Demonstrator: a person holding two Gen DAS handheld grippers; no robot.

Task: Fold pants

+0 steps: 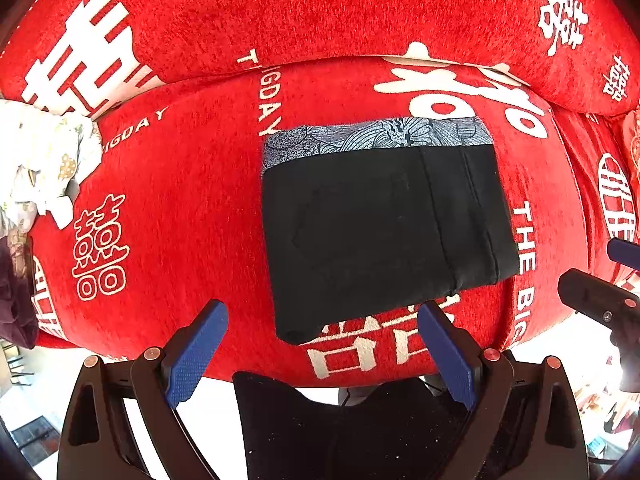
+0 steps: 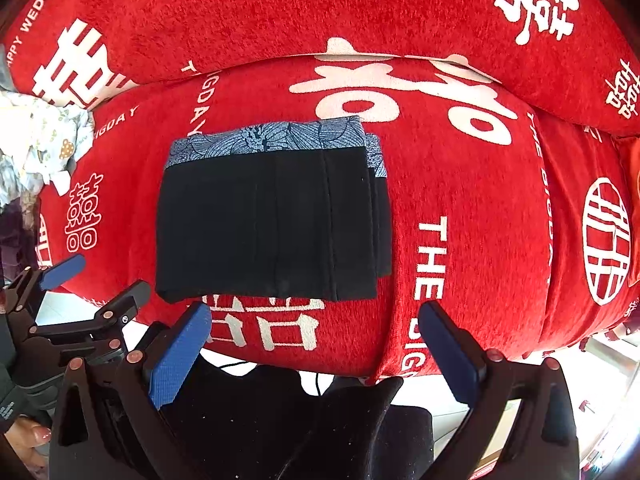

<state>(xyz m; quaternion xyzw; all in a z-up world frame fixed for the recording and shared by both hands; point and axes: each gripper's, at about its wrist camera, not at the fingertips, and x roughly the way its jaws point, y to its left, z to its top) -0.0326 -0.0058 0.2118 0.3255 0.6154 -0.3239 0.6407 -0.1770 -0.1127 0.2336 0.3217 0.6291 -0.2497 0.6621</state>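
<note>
The black pants (image 1: 384, 232) (image 2: 272, 228) lie folded into a compact rectangle on the red sofa seat (image 1: 180, 208) (image 2: 472, 208), with a blue-grey patterned lining band (image 1: 380, 136) (image 2: 276, 136) showing along the far edge. My left gripper (image 1: 322, 320) hovers open just in front of the bundle's near edge, holding nothing. My right gripper (image 2: 316, 320) is open too, empty, near the bundle's near right corner. The right gripper's fingers (image 1: 596, 288) show at the right edge of the left wrist view; the left gripper's fingers (image 2: 64, 268) appear at the left of the right wrist view.
A red backrest cushion (image 1: 320, 12) (image 2: 304, 4) with white characters rises behind the seat. A crumpled pale floral cloth (image 1: 44, 160) (image 2: 40, 140) lies at the seat's left end. The seat's front edge drops to a bright floor (image 1: 40, 380). A hand (image 2: 28, 436) shows at lower left.
</note>
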